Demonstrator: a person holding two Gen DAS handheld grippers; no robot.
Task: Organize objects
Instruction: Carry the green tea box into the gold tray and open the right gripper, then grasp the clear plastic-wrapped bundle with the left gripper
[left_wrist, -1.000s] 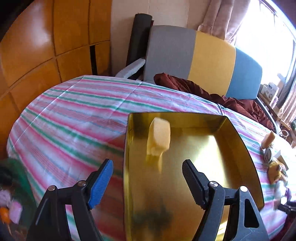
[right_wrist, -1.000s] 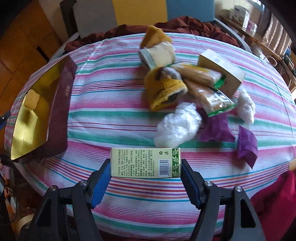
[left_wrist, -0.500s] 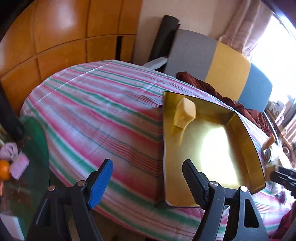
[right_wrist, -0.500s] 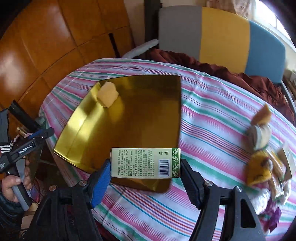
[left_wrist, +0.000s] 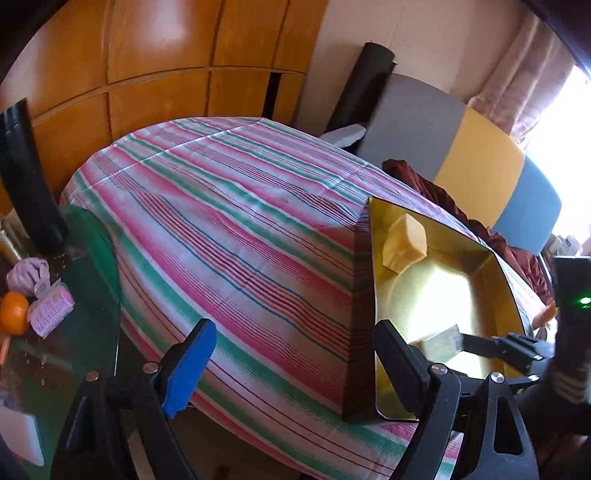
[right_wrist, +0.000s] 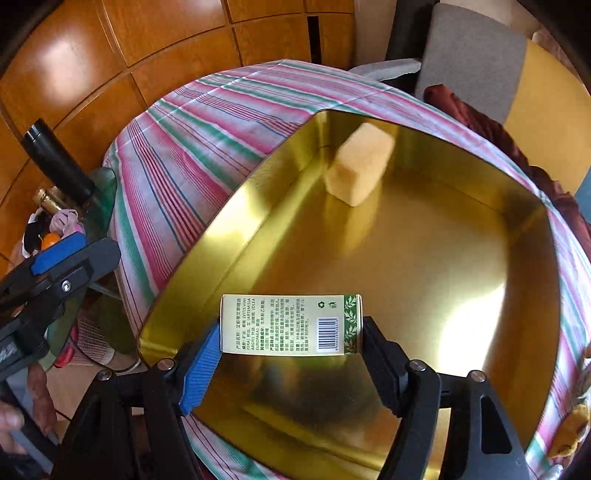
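While the right gripper (right_wrist: 290, 354) hangs over the near part of the gold tray (right_wrist: 524, 280), its fingers (right_wrist: 201, 363) pinch a small printed carton (right_wrist: 290, 325) by its two short ends, barcode side up. The carton is held level above the tray floor, and whether it touches the floor cannot be told. A pale yellow sponge block (right_wrist: 360, 168) lies in the tray's far corner, close against the walls, well apart from the carton. The tray sits on a bench covered with a pink, green and white striped cloth (right_wrist: 192, 147). From the left wrist view the same tray (left_wrist: 508, 280) lies to the right, with the sponge block (left_wrist: 404, 243) at its far end and the carton (left_wrist: 441, 341) visible low in the tray, held between the right gripper's (left_wrist: 452, 341) fingers. The left gripper (left_wrist: 291, 365) hangs beside the tray's left wall, over the striped cloth (left_wrist: 229, 221) near the bench edge; its fingers (left_wrist: 188, 369) are spread wide and hold nothing. In the right wrist view it (right_wrist: 64, 254) shows at the left edge, off the bench. Past the bench edge to the left stands a green glass side table (left_wrist: 96, 258) with an orange (left_wrist: 14, 313) and a small pink packet (left_wrist: 50, 312) on it. Behind the bench are wooden wall panels (left_wrist: 155, 74) and a grey, yellow and blue cushion (left_wrist: 476, 162).
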